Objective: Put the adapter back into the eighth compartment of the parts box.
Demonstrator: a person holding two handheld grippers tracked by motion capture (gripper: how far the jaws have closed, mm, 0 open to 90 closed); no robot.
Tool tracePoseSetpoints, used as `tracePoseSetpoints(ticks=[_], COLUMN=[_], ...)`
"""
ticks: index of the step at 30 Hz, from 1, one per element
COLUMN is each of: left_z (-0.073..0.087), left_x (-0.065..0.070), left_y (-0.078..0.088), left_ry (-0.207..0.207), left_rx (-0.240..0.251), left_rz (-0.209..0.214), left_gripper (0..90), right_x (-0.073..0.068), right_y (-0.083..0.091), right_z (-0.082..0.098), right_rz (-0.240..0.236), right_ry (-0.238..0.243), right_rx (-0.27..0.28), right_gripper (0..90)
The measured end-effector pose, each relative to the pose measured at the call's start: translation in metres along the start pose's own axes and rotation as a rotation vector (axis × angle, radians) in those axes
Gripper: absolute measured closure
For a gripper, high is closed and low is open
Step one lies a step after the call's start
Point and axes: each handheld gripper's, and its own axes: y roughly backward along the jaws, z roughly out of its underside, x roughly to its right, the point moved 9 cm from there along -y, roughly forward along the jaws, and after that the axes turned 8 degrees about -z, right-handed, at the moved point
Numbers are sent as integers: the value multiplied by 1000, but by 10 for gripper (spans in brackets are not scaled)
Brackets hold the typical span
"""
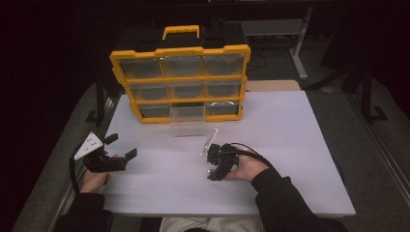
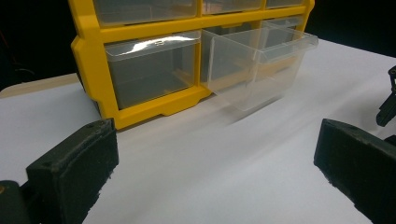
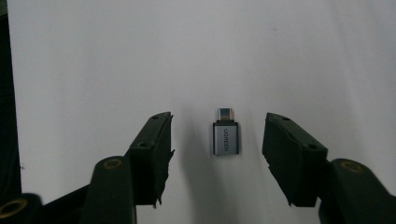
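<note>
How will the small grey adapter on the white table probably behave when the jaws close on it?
The grey adapter looks like a rigid metal shell, so it should not bend. It lies flat with flat sides, so it will hardly roll. Being small and smooth, it may slide on the white table or twist between the right gripper pads.

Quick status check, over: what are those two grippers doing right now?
Right gripper open, straddling small grey adapter, not touching. Left gripper open, holds nothing. Clear drawer pulled out of yellow organizer. Nothing in the way.
</note>
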Motion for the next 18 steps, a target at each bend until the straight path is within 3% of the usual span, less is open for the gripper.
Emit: tracePoseSetpoints(ticks=[7, 11, 18], left_z=[0, 0, 0], left_x=[0, 0, 0], left_y=[0, 0, 0], left_ry=[-2, -1, 0], left_rx=[1, 2, 1], left_rz=[0, 0, 0], left_gripper=[0, 0, 0], right_x=[1, 3, 4], right_y=[-3, -4, -7], right_z=[0, 0, 1], right_rz=[13, 36, 34], right_ry=[8, 25, 35], right_rx=[-22, -30, -47], right_gripper=[558, 601, 708])
